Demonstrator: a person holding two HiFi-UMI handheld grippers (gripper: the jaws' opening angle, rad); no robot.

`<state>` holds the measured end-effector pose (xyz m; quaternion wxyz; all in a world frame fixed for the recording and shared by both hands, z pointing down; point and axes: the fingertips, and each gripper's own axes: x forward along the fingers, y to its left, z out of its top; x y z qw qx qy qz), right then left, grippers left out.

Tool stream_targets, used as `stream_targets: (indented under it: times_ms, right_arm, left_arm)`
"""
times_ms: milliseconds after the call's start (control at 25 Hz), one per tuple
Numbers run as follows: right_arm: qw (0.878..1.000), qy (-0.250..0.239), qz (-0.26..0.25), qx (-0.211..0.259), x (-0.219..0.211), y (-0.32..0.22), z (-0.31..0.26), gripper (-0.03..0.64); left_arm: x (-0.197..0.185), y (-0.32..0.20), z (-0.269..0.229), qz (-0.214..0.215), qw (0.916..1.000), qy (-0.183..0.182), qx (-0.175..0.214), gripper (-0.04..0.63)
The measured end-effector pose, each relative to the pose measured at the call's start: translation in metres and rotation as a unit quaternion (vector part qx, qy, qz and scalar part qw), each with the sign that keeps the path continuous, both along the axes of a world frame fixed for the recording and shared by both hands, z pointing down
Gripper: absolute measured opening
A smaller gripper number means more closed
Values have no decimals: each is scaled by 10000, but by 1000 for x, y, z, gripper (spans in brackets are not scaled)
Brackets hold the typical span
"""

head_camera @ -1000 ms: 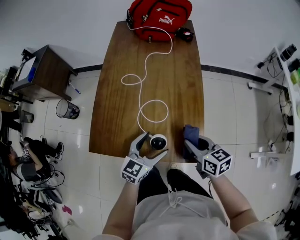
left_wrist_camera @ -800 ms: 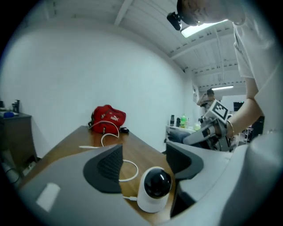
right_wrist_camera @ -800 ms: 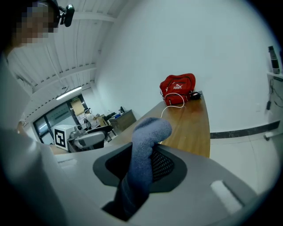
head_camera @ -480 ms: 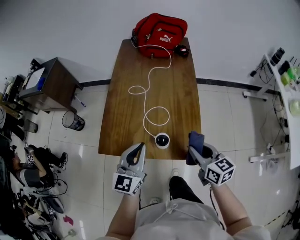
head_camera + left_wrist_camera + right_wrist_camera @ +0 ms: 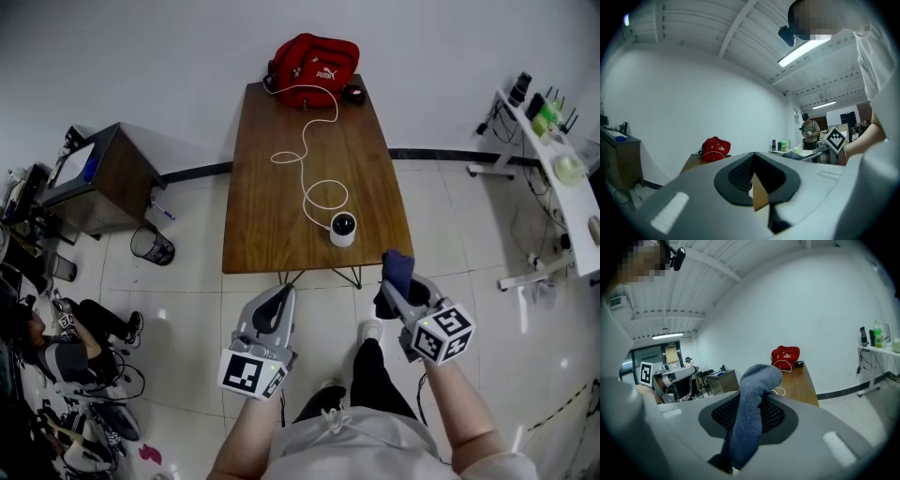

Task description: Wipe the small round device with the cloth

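The small round device (image 5: 343,228), white with a dark top, stands near the front edge of the wooden table (image 5: 272,216) with its white cable (image 5: 309,141) coiled behind it. My left gripper (image 5: 279,293) is shut and empty, off the table's front edge over the floor; in its own view the left gripper (image 5: 752,176) shows its jaws together. My right gripper (image 5: 405,292) is shut on a dark blue cloth (image 5: 396,272) to the right of the table's corner. The cloth (image 5: 757,380) sticks up from between the right gripper's (image 5: 749,420) jaws.
A red bag (image 5: 315,58) and a small black item (image 5: 353,92) sit at the table's far end. A wooden cabinet (image 5: 94,178) and a wire bin (image 5: 152,247) stand left, a white shelf (image 5: 562,169) right. A person (image 5: 66,347) sits at the lower left.
The left gripper, open around the device a second ago, has shut and pulled away. Both grippers have drawn back from the table, the right one still carrying the cloth. The table now lies farther off.
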<state>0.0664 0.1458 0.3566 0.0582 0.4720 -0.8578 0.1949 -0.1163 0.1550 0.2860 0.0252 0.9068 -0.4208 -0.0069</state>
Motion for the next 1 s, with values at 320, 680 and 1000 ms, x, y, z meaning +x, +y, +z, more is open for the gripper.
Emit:
stream_targets:
  times_ms: [320, 680, 1000]
  right_arm:
    - [9966, 685, 25, 458, -23, 80, -27, 109]
    - [9987, 368, 8, 360, -22, 111, -29, 107]
    - [9949, 668, -220, 724, -16, 109, -52, 106]
  left_arm:
    - [-15, 66, -9, 70, 9991, -340, 251, 6]
    - [-4, 84, -14, -31, 9997, -201, 141, 6]
    - [12, 88, -29, 21, 9999, -46, 163, 6]
